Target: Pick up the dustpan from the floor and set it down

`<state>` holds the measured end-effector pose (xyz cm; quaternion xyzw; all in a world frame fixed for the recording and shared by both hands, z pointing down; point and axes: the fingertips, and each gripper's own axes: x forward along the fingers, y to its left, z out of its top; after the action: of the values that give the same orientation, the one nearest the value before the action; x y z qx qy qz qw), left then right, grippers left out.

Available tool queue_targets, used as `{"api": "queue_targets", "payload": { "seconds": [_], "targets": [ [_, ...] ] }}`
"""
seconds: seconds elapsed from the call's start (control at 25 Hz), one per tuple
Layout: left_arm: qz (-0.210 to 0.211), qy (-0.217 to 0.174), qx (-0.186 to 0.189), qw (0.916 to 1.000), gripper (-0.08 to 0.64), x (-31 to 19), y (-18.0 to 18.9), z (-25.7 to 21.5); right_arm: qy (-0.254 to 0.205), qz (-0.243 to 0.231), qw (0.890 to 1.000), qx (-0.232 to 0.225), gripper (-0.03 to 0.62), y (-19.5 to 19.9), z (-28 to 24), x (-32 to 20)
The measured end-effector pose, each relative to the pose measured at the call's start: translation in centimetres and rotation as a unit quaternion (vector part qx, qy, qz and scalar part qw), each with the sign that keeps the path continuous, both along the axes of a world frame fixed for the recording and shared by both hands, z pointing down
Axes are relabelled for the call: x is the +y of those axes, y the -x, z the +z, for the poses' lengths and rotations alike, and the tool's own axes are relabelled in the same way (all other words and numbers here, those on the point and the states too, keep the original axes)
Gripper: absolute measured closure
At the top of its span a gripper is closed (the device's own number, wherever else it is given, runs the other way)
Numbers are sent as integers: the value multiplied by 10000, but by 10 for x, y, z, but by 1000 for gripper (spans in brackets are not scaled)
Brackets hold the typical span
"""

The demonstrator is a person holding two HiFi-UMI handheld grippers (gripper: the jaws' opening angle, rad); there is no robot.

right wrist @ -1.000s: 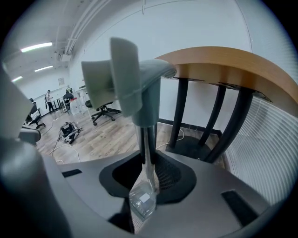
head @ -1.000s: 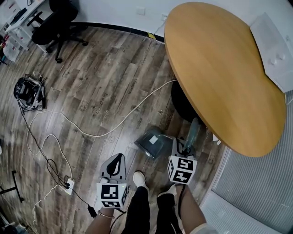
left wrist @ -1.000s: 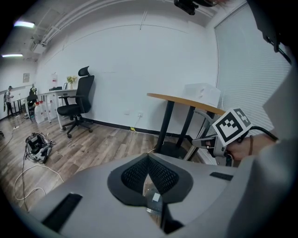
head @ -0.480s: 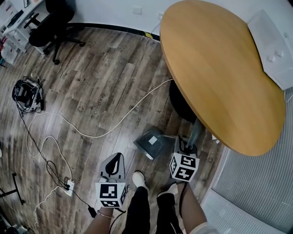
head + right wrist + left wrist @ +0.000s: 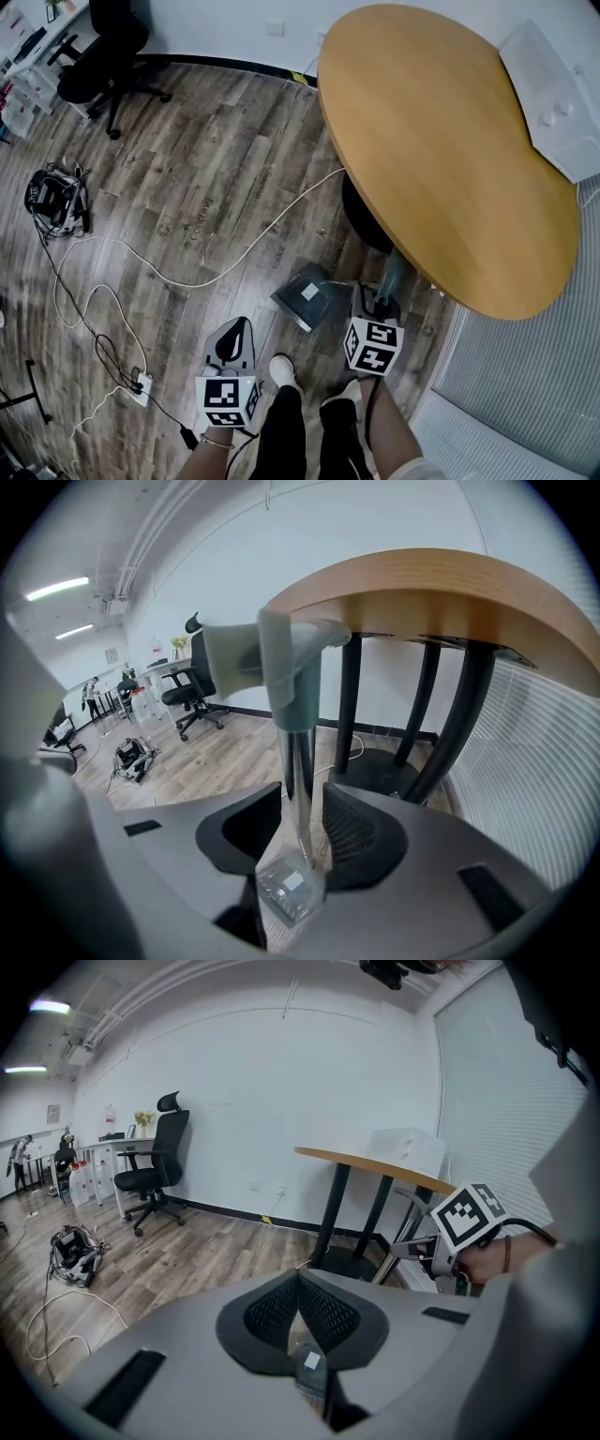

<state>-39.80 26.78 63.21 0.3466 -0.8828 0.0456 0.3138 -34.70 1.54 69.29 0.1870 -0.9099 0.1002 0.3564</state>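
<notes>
dustpan (image 5: 307, 294): on the floor (image 5: 216, 178), just ahead of both tools;
right tool (image 5: 302, 808): jaws just opening, loose round its upright handle (image 5: 286, 667);
left tool (image 5: 298, 1279): clenched, empty;
room: round surface (image 5: 441, 141) above the right tool; office chair (image 5: 108, 56) far beyond

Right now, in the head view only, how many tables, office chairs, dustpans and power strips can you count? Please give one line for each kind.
Table: 1
Office chair: 1
Dustpan: 1
Power strip: 1
Total: 4
</notes>
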Motion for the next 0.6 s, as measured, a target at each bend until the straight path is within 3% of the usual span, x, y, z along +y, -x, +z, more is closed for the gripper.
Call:
{"api": "queue_targets", "payload": {
  "seconds": [0.28,0.6],
  "targets": [
    [-117,-45,4,9999,543,-2,-6,-5,74,-108,9999,-2,431,-7,-8,6],
    [-367,-215,-76,9991,543,-8,-9,-32,212,-240,9993,178,425,-44,-21,21]
  ]
}}
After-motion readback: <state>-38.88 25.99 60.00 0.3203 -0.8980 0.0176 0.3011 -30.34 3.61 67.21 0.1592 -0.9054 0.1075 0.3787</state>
